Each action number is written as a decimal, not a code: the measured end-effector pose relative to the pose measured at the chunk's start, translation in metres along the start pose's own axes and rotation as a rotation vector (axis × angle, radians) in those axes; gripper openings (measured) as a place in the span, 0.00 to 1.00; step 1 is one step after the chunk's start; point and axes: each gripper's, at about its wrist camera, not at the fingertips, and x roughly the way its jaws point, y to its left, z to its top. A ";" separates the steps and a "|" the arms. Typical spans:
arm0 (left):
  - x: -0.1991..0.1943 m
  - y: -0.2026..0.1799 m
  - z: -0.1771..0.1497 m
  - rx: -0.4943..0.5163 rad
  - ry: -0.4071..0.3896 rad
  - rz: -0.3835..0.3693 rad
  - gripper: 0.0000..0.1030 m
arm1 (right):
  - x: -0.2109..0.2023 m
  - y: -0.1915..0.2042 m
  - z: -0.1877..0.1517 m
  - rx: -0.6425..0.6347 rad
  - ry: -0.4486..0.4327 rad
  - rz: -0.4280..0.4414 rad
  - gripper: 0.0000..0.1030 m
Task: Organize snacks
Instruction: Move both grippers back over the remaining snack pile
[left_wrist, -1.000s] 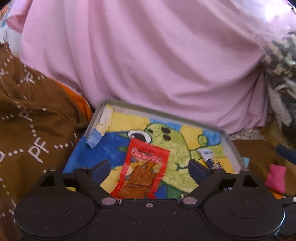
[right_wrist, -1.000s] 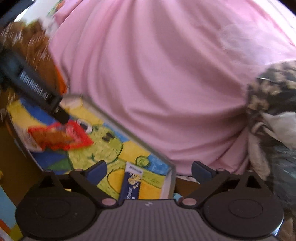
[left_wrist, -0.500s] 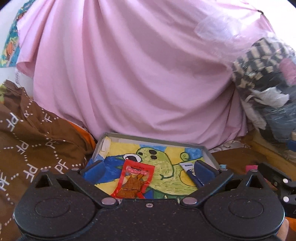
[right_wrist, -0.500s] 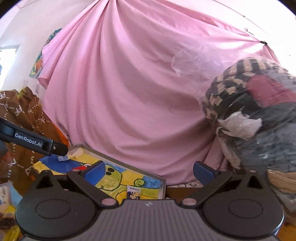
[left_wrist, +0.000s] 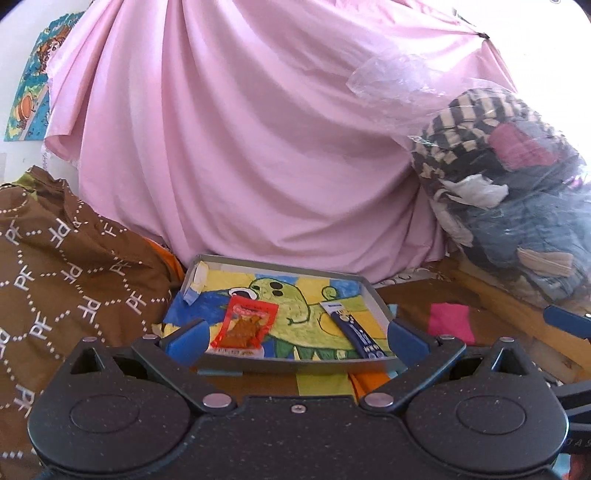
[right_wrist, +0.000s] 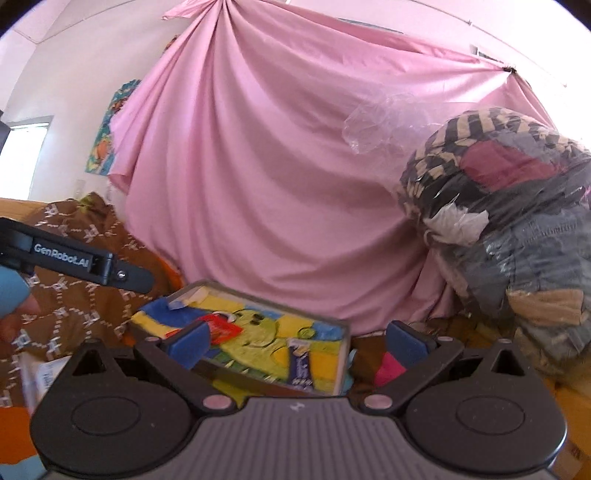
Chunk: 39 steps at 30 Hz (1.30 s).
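Both sets of tongs are spread wide with nothing in them: the left tongs and right tongs just hover in front of the tray. The tray has a green cartoon drawing on its floor, with a red snack packet lying on its left part and a dark blue snack stick over on the right, well apart. A pink sheet hangs behind, brown patterned cloth off to the left.

Bright daylight, blown-out upper corners, fisheye-curved edges, soft focus
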 end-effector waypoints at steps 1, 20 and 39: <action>-0.005 -0.001 -0.001 0.004 -0.003 0.002 0.99 | -0.005 0.001 -0.001 0.004 -0.001 0.007 1.00; -0.053 0.025 -0.085 -0.089 0.160 0.170 0.99 | -0.038 0.022 -0.045 0.087 0.192 0.165 1.00; -0.036 0.033 -0.132 -0.148 0.397 0.204 0.99 | -0.011 0.035 -0.089 0.128 0.455 0.256 1.00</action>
